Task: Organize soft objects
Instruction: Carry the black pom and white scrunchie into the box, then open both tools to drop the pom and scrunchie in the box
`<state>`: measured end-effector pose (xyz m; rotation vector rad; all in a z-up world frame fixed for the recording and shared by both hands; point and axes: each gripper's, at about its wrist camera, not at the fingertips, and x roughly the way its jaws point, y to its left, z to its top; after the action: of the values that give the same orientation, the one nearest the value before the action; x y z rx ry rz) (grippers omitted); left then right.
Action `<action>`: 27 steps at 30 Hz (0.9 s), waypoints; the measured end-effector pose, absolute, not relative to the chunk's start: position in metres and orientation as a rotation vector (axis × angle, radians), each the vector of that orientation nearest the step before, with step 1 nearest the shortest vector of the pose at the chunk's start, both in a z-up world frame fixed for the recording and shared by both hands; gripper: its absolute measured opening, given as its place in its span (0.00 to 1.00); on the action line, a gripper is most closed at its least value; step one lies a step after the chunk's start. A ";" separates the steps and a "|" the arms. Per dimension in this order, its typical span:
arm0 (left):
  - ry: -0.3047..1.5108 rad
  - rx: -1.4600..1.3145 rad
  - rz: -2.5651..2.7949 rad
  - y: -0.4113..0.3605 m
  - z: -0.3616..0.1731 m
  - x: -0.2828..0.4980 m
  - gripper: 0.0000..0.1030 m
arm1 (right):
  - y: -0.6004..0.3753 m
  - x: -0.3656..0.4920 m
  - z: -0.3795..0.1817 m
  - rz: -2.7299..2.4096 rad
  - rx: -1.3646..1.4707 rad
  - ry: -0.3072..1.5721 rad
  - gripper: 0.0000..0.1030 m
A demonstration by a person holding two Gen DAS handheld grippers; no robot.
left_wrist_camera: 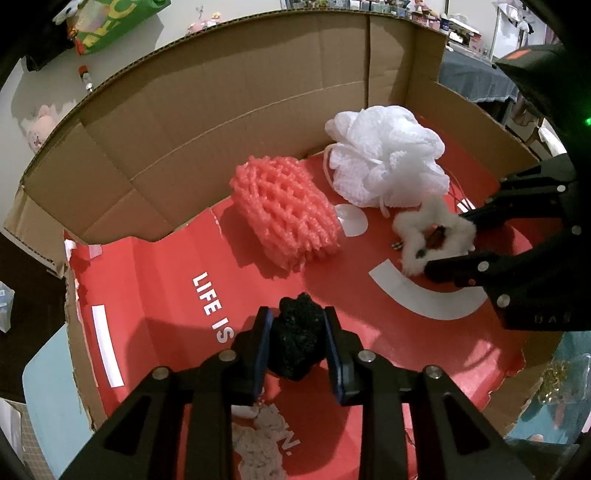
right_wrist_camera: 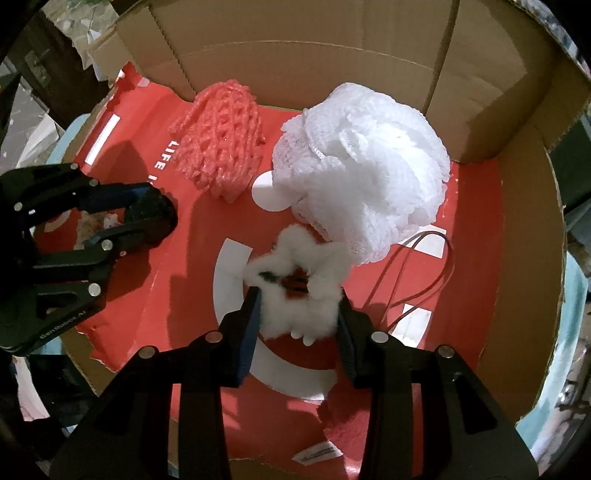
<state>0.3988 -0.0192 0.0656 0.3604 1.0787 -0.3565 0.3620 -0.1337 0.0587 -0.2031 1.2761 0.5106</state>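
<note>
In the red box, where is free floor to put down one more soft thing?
Free: the red floor left of the pink foam net, by the "LIFE IS" print. Crowded: the far right, where the white bath pouf, the white fluffy ring and the thin red cords lie.

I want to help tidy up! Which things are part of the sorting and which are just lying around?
For the job:
black fuzzy scrunchie, in the left gripper
white fluffy scrunchie, in the right gripper
pink foam net
white bath pouf
cardboard box

Just lying about:
green bag
</note>
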 end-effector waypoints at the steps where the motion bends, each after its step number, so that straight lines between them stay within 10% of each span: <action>1: 1.080 0.359 -0.357 -0.020 0.066 0.400 0.30 | -0.133 0.361 0.060 0.511 -0.208 1.275 0.37; 9: 1.072 0.342 -0.369 -0.019 0.062 0.398 0.36 | -0.116 0.349 0.058 0.504 -0.244 1.261 0.39; 27: 0.848 0.191 -0.331 0.008 0.142 0.323 0.81 | -0.134 0.296 0.130 0.437 -0.202 1.086 0.69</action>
<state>0.3226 0.0082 0.1415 0.1913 0.8476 -0.3310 0.2956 -0.1338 0.1299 -0.2025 1.0862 0.4368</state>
